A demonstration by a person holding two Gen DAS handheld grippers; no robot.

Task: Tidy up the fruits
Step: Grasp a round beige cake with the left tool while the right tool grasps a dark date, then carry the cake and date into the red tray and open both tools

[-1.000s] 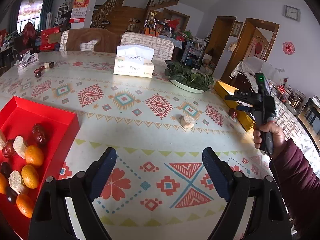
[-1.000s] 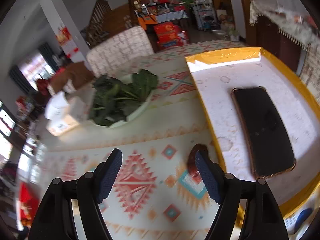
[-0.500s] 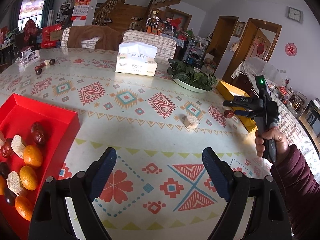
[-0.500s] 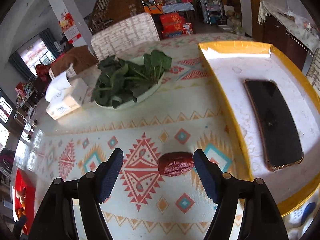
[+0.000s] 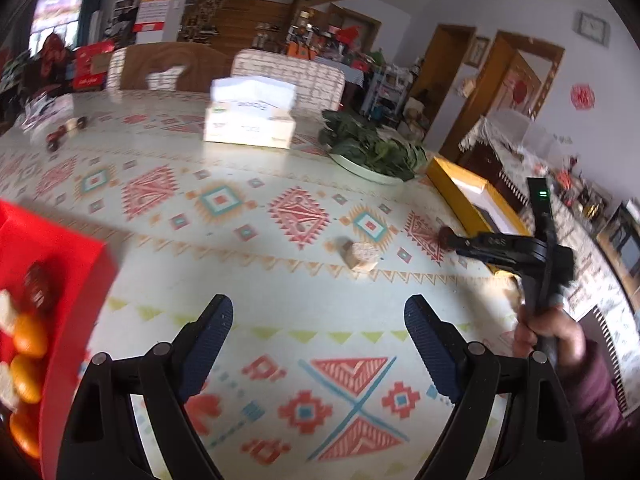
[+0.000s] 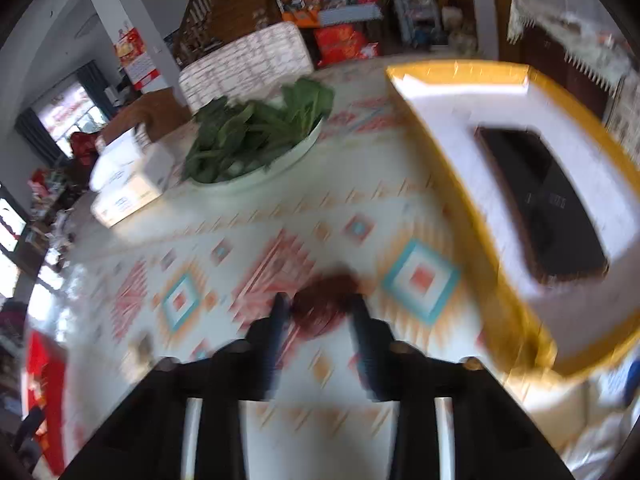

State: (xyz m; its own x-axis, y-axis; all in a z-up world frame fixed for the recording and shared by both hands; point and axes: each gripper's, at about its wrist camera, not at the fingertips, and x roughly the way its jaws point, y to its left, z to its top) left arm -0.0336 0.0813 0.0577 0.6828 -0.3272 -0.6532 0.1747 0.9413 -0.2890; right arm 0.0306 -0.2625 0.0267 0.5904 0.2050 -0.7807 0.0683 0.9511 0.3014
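Now the right gripper (image 6: pixel 318 312) has its fingers pinched on a red date (image 6: pixel 325 300) above the patterned table (image 6: pixel 360 200); the left gripper (image 5: pixel 318 334) hangs spread wide, holding nothing, red tray (image 5: pixel 60 264) at its nine o'clock.

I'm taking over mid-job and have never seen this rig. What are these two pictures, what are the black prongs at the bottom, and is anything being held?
There is no robot arm here: a person holds a two-finger gripper in each hand, and each gripper carries a fisheye camera looking along its fingers. The black prongs are those fingers.

The left wrist view shows the left gripper open over the patterned table, holding nothing. At its left is a red tray with oranges and other fruit. Farther off are a tissue box, a plate of greens and a yellow box. A pale chunk lies loose mid-table. At the right you can see the person's right hand.

The right wrist view is blurred, but the right gripper is shut on a red date.
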